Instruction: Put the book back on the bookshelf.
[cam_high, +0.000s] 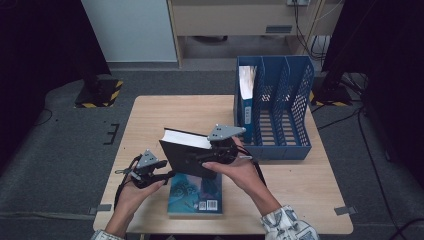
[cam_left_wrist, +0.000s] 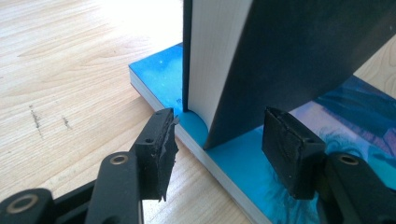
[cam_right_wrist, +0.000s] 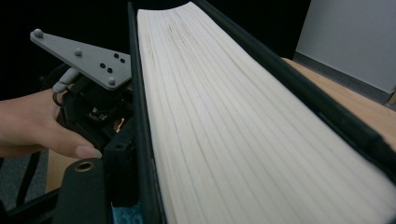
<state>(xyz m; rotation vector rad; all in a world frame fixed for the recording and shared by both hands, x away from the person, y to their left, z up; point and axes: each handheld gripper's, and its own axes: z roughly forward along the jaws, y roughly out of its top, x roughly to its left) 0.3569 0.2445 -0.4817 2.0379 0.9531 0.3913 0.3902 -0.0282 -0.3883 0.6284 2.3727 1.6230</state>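
A black-covered book stands tilted, its lower corner resting on a blue paperback that lies flat near the table's front edge. My right gripper is shut on the black book's right end; in the right gripper view one finger presses its cover beside the white page edge. My left gripper is open around the black book's lower corner, with a gap at each pad. That corner sits on the blue paperback. From above, the left gripper is at the book's lower left.
A blue mesh file organizer stands at the table's back right, with a blue binder upright in its leftmost slot. Bare wooden table stretches behind and left of the books. Dark floor surrounds the table.
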